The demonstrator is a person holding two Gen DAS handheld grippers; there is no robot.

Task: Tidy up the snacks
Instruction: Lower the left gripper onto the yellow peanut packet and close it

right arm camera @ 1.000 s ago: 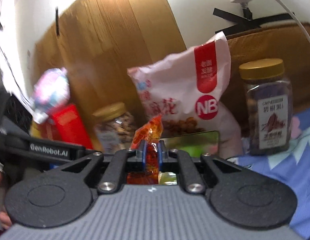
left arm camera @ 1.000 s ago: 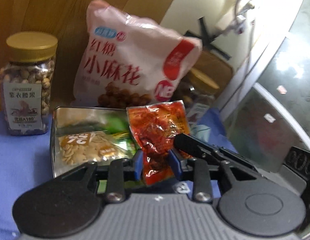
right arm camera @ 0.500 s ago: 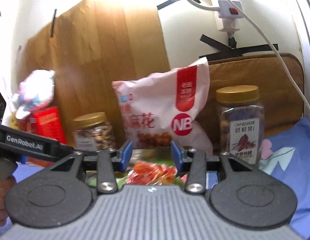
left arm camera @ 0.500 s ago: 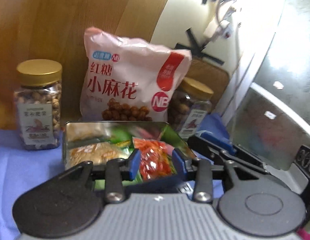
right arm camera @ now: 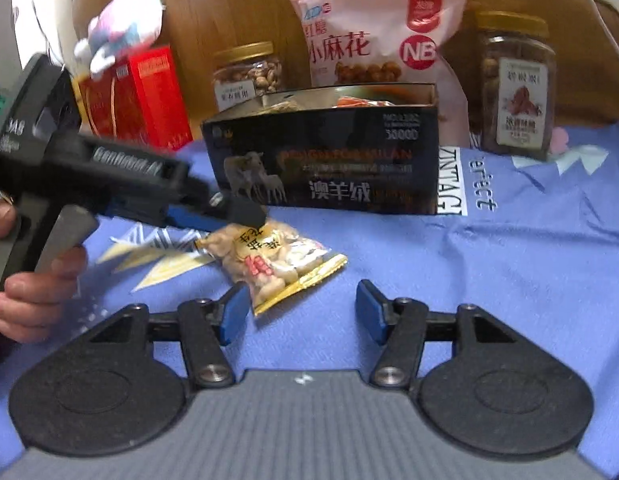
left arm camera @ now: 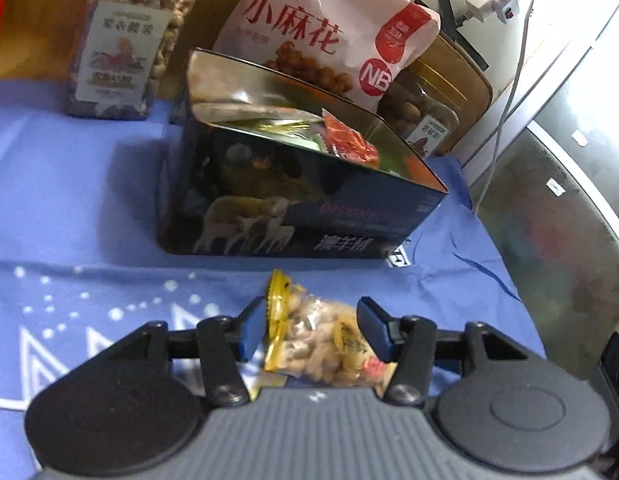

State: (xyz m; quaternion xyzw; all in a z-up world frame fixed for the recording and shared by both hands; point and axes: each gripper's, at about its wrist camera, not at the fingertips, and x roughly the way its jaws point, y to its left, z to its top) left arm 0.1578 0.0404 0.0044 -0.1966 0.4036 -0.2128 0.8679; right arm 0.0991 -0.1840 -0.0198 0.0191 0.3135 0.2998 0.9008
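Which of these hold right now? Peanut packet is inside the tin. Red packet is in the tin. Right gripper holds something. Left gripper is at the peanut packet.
1. Peanut packet inside the tin: false, it lies on the cloth before it.
2. Red packet in the tin: true.
3. Right gripper holds something: false, open and empty.
4. Left gripper at the peanut packet: true, jaws open around it.

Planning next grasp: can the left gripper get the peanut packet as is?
Probably yes. Left gripper has just been opening and already straddles the peanut packet on the cloth; nothing blocks it, and the pads aren't pressing.
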